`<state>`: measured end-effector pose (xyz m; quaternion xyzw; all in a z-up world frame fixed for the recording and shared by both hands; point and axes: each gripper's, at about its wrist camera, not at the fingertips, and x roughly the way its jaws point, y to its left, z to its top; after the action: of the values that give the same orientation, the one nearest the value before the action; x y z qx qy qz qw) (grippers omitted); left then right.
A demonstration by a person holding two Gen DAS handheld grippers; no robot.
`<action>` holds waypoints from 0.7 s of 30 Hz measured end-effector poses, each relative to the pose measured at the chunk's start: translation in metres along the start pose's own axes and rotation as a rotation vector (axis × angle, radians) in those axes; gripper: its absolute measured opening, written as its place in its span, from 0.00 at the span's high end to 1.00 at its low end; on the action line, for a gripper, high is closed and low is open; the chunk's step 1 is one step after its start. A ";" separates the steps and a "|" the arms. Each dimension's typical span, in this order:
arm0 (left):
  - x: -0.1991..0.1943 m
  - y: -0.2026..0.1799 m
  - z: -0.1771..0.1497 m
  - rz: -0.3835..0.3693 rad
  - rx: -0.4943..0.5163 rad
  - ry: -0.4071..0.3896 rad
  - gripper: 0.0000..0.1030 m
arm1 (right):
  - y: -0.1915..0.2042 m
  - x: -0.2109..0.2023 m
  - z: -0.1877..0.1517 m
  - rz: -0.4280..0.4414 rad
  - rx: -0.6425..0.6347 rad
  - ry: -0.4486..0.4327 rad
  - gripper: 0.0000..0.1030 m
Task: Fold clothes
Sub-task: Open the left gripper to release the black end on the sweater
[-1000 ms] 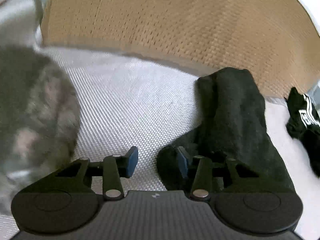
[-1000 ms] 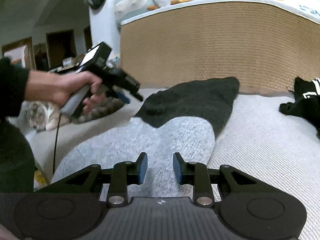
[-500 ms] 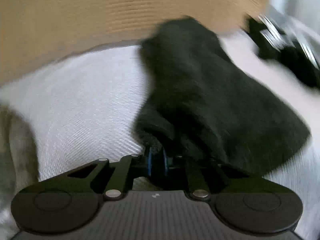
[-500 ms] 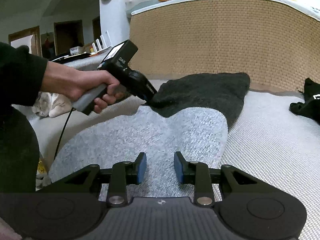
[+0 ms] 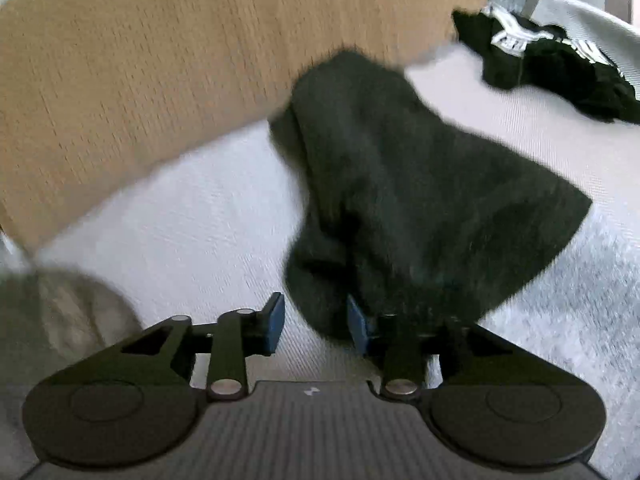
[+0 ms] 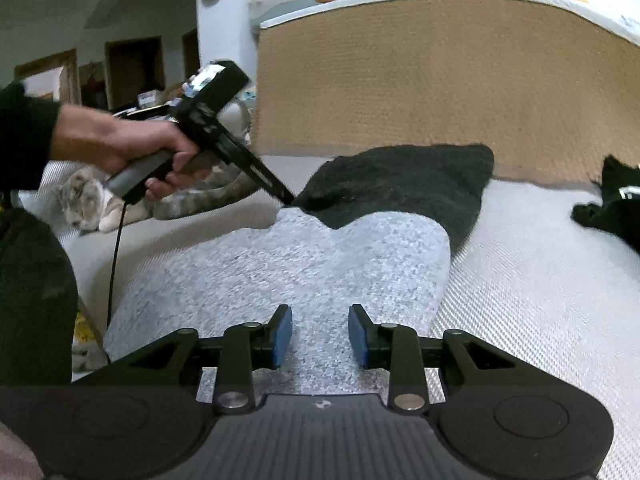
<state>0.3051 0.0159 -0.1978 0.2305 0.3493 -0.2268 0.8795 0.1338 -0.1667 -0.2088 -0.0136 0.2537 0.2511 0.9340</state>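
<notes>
A dark fuzzy cloth (image 5: 420, 184) lies on the white woven surface (image 5: 192, 216), its far end against the tan woven backrest (image 5: 160, 60). My left gripper (image 5: 316, 324) is open, and the cloth's near corner lies between its blue pads, against the right one. In the right wrist view a hand holds the left gripper (image 6: 286, 198), its tip at the dark cloth (image 6: 400, 184). A grey speckled cloth (image 6: 300, 264) overlaps the dark one at its near side. My right gripper (image 6: 320, 336) hangs open just above the grey cloth, holding nothing.
A cat (image 6: 92, 200) lies at the left edge of the surface, blurred in the left wrist view (image 5: 48, 312). A crumpled black garment with white lettering (image 5: 552, 60) sits at the far right (image 6: 612, 204). Soft toys top the backrest (image 6: 440, 72).
The left gripper was shut on the dark cloth's corner half a second ago and has now opened. The cloth lies more spread out. The right gripper stayed open and barely moved.
</notes>
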 end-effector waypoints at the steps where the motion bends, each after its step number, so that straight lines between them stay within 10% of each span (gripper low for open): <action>1: -0.004 -0.003 0.004 0.012 0.021 -0.042 0.70 | 0.001 0.000 -0.001 -0.002 0.001 0.012 0.66; 6: -0.015 -0.020 0.024 -0.124 0.032 -0.206 0.68 | 0.008 0.001 -0.007 -0.021 -0.009 0.085 0.66; 13: 0.048 -0.047 0.026 -0.054 0.064 0.021 0.78 | 0.017 0.003 -0.014 -0.046 -0.023 0.188 0.65; 15: 0.065 -0.041 0.026 0.010 -0.009 0.081 0.94 | 0.021 0.002 -0.018 -0.051 -0.040 0.213 0.65; 21: 0.065 -0.042 0.033 0.036 -0.049 0.109 0.96 | 0.033 0.001 -0.024 -0.079 -0.118 0.233 0.65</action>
<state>0.3408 -0.0515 -0.2334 0.2270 0.3977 -0.1895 0.8685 0.1074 -0.1406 -0.2272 -0.1075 0.3446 0.2252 0.9050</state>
